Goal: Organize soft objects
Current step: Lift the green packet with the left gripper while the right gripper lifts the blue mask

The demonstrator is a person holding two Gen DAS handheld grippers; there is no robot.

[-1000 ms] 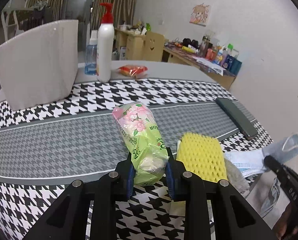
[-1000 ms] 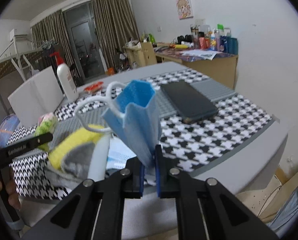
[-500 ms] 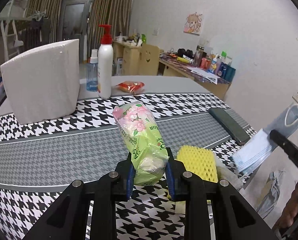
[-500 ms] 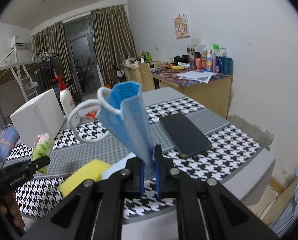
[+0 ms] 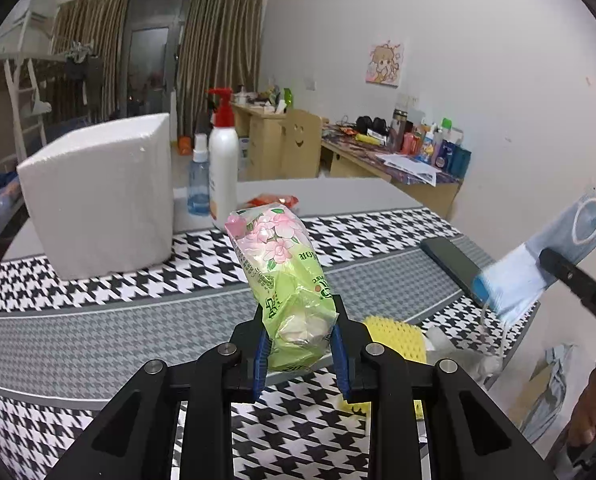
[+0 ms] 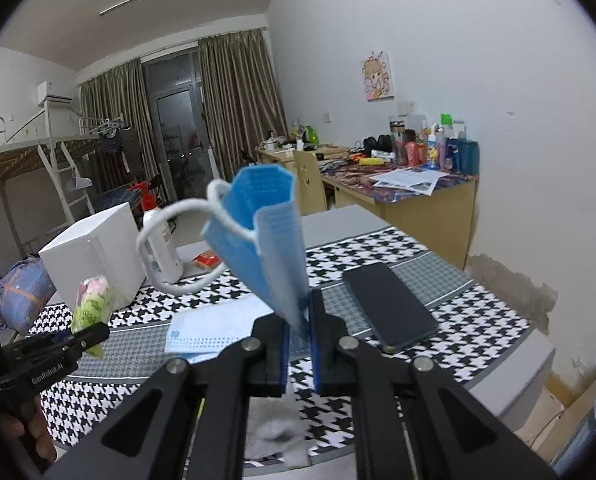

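Left gripper: its blue pads are clamped on the lower end of a green floral tissue pack, which stands up and leans toward eleven o'clock above the jaws; the plastic bulges between the pads, so the grip looks firm enough to carry a light, squashy load clear of the table. Right gripper: the jaws are drawn together on the bottom edge of a folded blue face mask, whose body rises toward eleven o'clock while one white ear loop hangs out at nine o'clock; pinching the edge leaves the mask free to dangle and swing. Both items are held off the houndstooth tablecloth, apparently lifted for transfer. Left wrist view, outward from the jaws: a yellow sponge lies at four o'clock, just beside grey-white fluff; a dark phone at two o'clock; a white foam box at ten o'clock, a plausible receptacle for the soft things, though its opening is not visible. A pump bottle and a spray bottle stand at twelve o'clock beyond the pack. Right wrist view: a second mask lies flat on the cloth at nine o'clock, not yet collected.
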